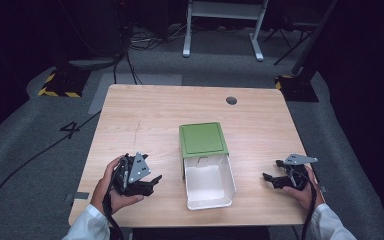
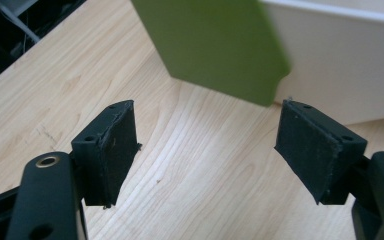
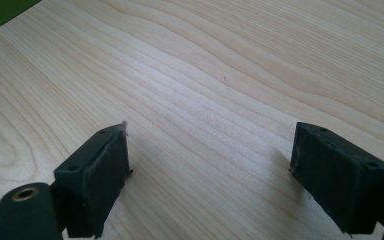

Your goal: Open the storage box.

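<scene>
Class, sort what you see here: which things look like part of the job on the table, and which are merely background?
Likely part of the job:
green box
white drawer, pulled out of it
left gripper, open
right gripper, open

Background:
table
white frame on the floor
floor cables

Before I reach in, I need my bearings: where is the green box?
In the high view the green box sits mid-table, its white drawer pulled toward the person, between both tools.
</scene>
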